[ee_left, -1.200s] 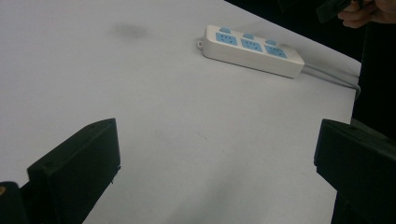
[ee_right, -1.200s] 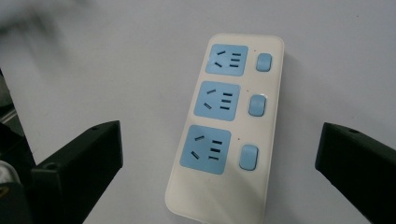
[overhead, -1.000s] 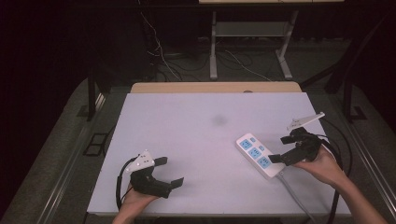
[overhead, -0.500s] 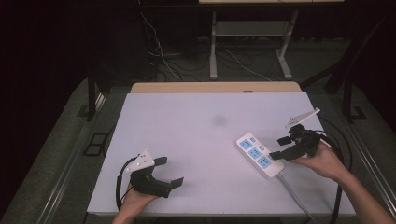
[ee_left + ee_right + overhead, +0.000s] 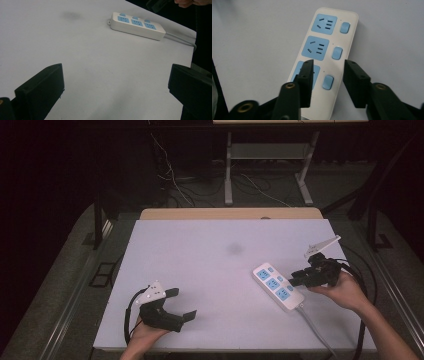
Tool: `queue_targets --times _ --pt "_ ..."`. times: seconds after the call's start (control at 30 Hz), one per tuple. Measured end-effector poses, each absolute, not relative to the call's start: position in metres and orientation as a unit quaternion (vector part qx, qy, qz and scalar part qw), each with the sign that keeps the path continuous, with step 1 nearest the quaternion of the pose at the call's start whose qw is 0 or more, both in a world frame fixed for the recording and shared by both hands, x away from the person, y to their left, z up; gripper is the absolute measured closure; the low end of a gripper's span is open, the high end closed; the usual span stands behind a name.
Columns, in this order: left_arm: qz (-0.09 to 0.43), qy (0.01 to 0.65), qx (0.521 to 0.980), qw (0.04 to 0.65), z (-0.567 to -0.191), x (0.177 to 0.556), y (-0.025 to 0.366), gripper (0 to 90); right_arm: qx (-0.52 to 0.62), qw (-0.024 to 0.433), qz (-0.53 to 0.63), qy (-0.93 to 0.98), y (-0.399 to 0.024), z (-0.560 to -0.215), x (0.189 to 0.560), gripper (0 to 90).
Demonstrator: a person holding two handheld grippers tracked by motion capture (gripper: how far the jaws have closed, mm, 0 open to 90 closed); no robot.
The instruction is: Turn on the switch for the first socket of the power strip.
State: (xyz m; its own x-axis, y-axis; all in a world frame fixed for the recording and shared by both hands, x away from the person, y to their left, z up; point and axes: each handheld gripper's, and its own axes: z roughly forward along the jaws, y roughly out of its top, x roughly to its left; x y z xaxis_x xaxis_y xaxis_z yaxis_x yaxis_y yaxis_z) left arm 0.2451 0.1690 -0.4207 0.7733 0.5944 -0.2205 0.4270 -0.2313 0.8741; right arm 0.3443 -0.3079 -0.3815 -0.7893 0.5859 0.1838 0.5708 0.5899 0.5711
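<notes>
A white power strip (image 5: 277,286) with three blue sockets and three blue switches lies flat on the right part of the white table (image 5: 200,255). In the right gripper view the strip (image 5: 329,37) runs away from me, and my right gripper (image 5: 328,65) hovers over its near end. Its jaws stand a little apart above the nearest switch (image 5: 327,82), with nothing held. In the high view that right gripper (image 5: 296,279) sits at the strip's right side. My left gripper (image 5: 184,304) rests at the front left, wide open and empty, far from the strip (image 5: 137,23).
The strip's white cable (image 5: 315,330) trails off the table's front right edge. A faint dark smudge (image 5: 234,248) marks the table's middle. A wooden strip (image 5: 230,213) borders the far edge. Loose cables and a metal stand (image 5: 265,155) are on the floor behind.
My right gripper has shifted slightly left and away from the person, further over the power strip's near end. The left gripper and the strip have not moved.
</notes>
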Motion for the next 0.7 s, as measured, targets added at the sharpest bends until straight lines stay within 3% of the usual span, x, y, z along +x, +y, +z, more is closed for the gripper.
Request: queue_targets --times 0.23,0.7 --pt "0.08 0.328 0.78 0.526 -0.421 0.245 0.169 0.0 0.309 0.004 0.313 0.898 -0.307 -0.385 0.346 87.6" --pt "0.08 0.329 0.781 0.525 -0.421 0.246 0.169 0.0 0.321 -0.005 0.3 0.898 -0.307 -0.398 0.35 89.3"
